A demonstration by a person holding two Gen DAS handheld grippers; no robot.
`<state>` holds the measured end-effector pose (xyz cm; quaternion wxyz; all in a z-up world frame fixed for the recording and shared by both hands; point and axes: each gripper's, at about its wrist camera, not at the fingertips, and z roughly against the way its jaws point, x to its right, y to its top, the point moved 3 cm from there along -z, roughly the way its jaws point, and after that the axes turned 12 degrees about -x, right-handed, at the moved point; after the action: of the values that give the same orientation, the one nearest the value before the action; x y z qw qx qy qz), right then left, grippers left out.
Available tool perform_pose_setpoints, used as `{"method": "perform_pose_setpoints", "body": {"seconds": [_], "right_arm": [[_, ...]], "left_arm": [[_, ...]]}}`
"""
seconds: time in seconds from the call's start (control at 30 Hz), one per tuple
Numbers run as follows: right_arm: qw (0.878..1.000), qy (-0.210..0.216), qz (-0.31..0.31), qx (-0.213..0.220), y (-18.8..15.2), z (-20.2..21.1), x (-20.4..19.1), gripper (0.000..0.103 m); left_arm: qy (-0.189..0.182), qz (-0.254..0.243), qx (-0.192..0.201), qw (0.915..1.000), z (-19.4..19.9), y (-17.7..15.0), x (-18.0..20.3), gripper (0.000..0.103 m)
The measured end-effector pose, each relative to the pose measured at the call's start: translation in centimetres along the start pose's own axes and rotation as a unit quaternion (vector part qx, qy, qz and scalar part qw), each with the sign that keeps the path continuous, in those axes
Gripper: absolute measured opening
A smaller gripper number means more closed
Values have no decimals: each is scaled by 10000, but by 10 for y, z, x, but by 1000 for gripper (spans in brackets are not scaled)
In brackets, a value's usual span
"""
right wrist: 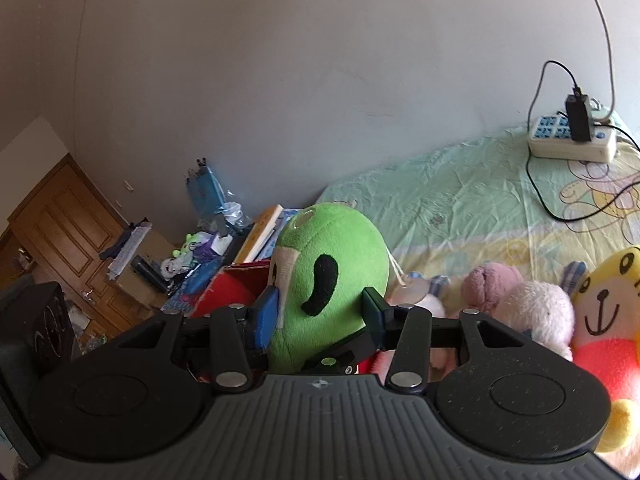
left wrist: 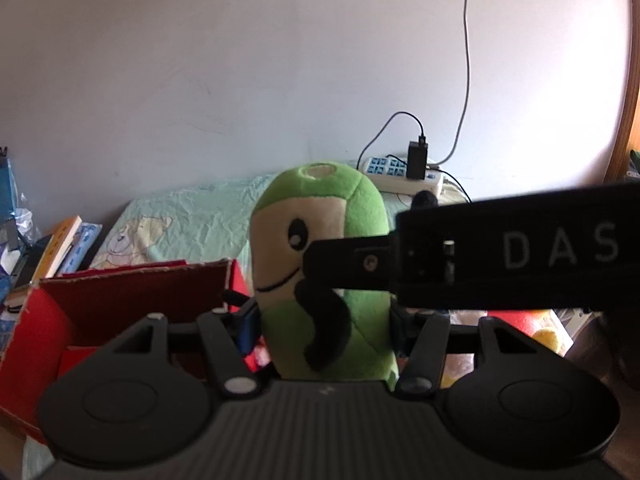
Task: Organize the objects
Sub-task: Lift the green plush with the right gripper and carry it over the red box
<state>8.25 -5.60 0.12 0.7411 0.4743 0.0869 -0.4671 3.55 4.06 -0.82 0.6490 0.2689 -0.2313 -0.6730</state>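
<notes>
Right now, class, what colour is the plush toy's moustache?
Black: the moustache curls across the green plush toy, clearest in the left wrist view.

— What carries it all?
— A bed (right wrist: 460, 208) under a pale green cartoon sheet (left wrist: 192, 216), running back to the wall ahead of both sets of jaws.
— What lies on it?
— A white power strip (right wrist: 572, 140) far ahead and right of the right jaws, against the wall, a black adapter (right wrist: 579, 118) plugged in and a black cable (right wrist: 538, 196) trailing over the sheet. Right of those jaws lie plush toys: a pink one (right wrist: 532, 312) close by, a yellow bear (right wrist: 612, 300) beyond it. Left of the left jaws is a red box (left wrist: 100, 308), open; whether it rests on the bed I cannot tell.
</notes>
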Motion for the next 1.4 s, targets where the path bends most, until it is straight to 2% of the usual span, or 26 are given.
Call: {"method": "perform_pose_setpoints", "body": {"seconds": [0.23, 0.4, 0.6, 0.83, 1.1, 1.17, 1.23, 1.4], "right_arm": [[9979, 355, 534, 60, 15, -38, -51, 49], [9974, 473, 536, -69, 19, -87, -83, 49], [9975, 437, 375, -406, 16, -159, -116, 49], [9944, 363, -180, -977, 2, -221, -124, 49], [9840, 253, -768, -1585, -4, -260, -116, 48], [9811, 307, -956, -1654, -3, -264, -112, 48], [9796, 263, -1096, -1665, -2, -264, -109, 49], [9752, 90, -1260, -1817, -4, -268, -101, 49]], "left_arm": [[420, 274, 419, 9979, 32, 0, -52, 59], [609, 333, 424, 9967, 30, 0, -110, 59], [678, 381, 103, 9969, 6, -17, -187, 59], [578, 365, -557, 9961, -43, -43, -253, 60], [313, 430, -1195, 9914, -82, -63, -290, 60], [471, 249, -1153, 9919, -82, -64, -286, 61], [566, 137, -1146, 9917, -84, -64, -284, 66], [541, 24, -1218, 9911, -86, -61, -281, 72]]}}
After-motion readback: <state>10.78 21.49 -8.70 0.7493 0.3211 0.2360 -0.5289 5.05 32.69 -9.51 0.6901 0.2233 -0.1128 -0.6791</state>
